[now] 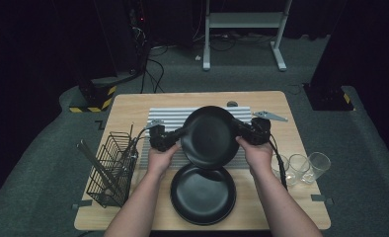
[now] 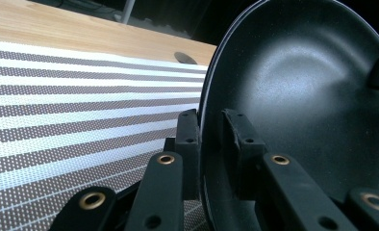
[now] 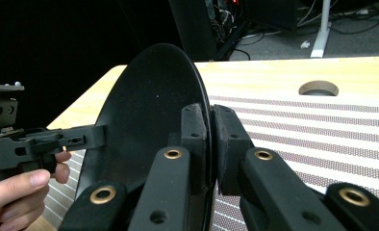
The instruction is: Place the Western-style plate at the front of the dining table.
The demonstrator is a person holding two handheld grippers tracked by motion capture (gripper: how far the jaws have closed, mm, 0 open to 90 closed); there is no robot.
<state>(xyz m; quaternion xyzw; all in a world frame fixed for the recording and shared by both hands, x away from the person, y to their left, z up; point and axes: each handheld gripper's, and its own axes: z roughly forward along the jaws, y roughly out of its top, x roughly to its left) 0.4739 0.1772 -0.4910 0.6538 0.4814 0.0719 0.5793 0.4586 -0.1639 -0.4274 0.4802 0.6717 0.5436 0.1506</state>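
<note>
Black plate was held tilted above the striped mat, clear of the table. Left gripper was clamped on its left rim, right gripper on its right rim, jaws nearly closed on both. A second black plate was lying flat just below; wire rack at left, glasses at right.

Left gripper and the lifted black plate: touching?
Touching. In the left gripper view, the left gripper has one jaw on each side of the lifted black plate, pressed on its rim.
</note>
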